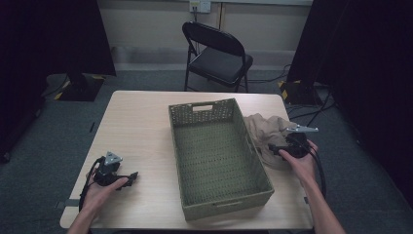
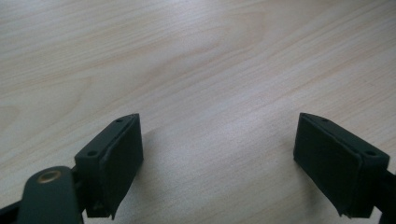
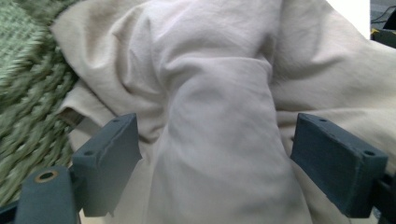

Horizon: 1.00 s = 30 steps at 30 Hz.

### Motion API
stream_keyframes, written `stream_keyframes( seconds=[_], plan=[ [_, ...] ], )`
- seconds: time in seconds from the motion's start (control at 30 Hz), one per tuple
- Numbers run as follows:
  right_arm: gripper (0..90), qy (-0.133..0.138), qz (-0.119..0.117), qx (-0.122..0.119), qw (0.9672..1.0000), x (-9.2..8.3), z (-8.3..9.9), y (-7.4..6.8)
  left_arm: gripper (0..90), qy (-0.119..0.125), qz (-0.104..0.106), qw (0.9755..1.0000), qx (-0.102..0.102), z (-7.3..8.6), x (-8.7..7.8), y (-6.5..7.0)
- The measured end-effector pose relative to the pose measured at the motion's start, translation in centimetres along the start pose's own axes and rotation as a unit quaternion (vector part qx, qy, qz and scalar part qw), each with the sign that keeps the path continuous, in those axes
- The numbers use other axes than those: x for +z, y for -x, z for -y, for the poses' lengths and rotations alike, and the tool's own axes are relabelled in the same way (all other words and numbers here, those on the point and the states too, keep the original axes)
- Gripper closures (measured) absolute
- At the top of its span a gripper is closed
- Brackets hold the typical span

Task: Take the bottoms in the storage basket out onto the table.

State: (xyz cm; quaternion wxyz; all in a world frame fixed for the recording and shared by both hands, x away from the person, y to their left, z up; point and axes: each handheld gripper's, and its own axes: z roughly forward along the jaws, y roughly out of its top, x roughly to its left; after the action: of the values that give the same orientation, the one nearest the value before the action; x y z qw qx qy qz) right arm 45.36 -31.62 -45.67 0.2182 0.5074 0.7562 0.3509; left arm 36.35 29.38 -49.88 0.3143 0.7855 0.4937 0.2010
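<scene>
1. While the right gripper point(image 3: 215, 161) hangs over the beige cloth point(image 3: 219, 107), its jaws stand wide apart; a raised fold of the fabric runs up between them, and neither pad presses on it, so the cloth is released.
2. Seen from the high view, that right gripper point(image 1: 272, 148) sits at the right side of the table, in the person's right hand point(image 1: 301, 158), and points left toward the cloth point(image 1: 263, 131).
3. The cloth lies crumpled on the table, just beside the right wall of the green woven basket point(image 1: 214, 146); in the right gripper view, the basket's weave point(image 3: 28, 93) shows at the left edge, touching the cloth.
4. The left gripper point(image 2: 218, 161) is also released: its two black pads are spread, with bare pale wood of the table point(image 2: 196, 60) between them.
5. In the high view the left gripper point(image 1: 127, 179) rests low at the near left part of the table, held by the left hand point(image 1: 100, 192), well apart from the basket.
6. The basket stands in the middle of the table point(image 1: 136, 122), long side running near to far, with handle slots in its near and far walls.
7. Beyond the far edge of the table a black folding chair point(image 1: 216, 53) stands on the grey floor.
</scene>
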Motion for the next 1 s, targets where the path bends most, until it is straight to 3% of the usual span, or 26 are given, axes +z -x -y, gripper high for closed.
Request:
stream_keyframes(
  seconds=[0.27,0.5,0.57,0.7,1.0],
  plan=[
    [14.2,0.001,0.015,-0.001,0.9999,-2.5,1.8,-1.2,18.8,-0.014,0.000,0.9999,0.007,-0.2,-0.2,0.2],
    [16.8,-0.002,-0.018,-0.008,0.9998,-4.5,4.5,-3.2,19.8,-0.008,0.000,1.0000,0.002,-0.6,-0.7,0.3],
    [16.9,-0.005,-0.022,-0.011,0.9997,-4.4,4.8,-3.6,19.8,0.002,0.007,0.9999,-0.007,-0.7,-0.8,0.5],
    [16.9,-0.041,-0.030,-0.034,0.9981,-3.1,5.8,-4.8,19.8,0.024,0.016,0.9995,-0.007,-1.5,-1.3,1.3],
    [15.3,-0.062,-0.036,-0.056,0.9958,-1.8,6.7,-5.6,19.5,0.060,0.048,0.9970,-0.008,-3.1,-2.2,2.6]
  ],
)
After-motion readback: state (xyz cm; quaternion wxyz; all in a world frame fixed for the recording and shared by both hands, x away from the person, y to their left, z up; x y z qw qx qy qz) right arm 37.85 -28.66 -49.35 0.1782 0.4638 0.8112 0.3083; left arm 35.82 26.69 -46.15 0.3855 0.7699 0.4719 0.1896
